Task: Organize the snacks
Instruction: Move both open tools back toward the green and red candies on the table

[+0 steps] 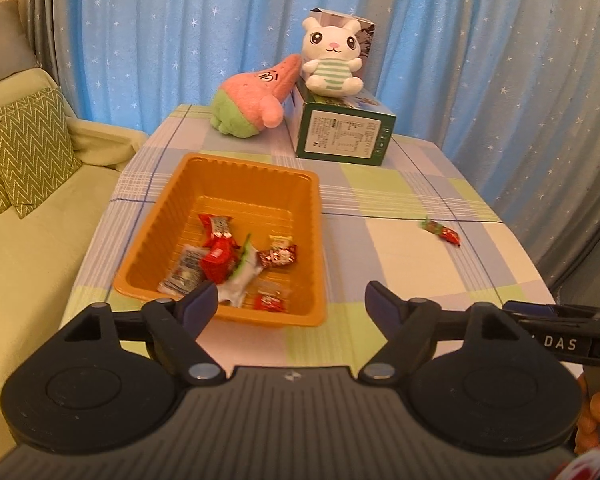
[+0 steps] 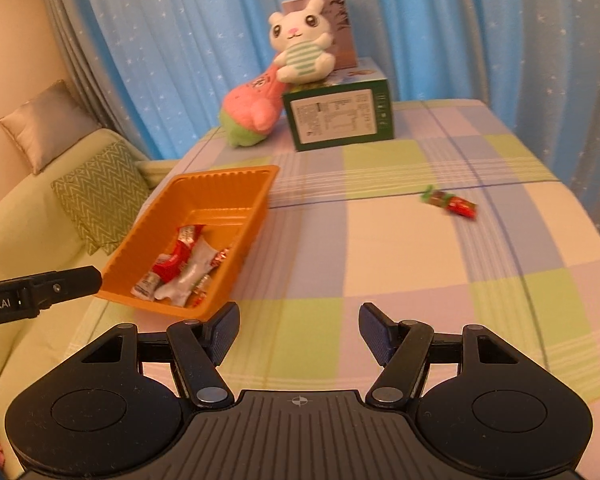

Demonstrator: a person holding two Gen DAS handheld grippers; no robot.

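Both left gripper [image 1: 288,304] and right gripper [image 2: 299,326] hover with jaws spread wide, holding nothing.

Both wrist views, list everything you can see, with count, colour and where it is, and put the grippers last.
Tray: one, orange, left part of the table.
Wrapped snacks in tray: several, mostly red and white, piled at the tray's near end; exact count unclear.
Loose snack: one, red and green, alone on the cloth right of the tray.
Tablecloth: one, checked green, lilac and cream.
Box: one, green, far end of the table.
Rabbit plush: one, white with green stripes, sitting on the box.
Pink plush: one, pink and green, leaning on the box.
Sofa: one, pale green, with cushions, left.
Curtain: blue, starred, behind.
Left gripper: black, open, empty.
Right gripper: black, open, empty.
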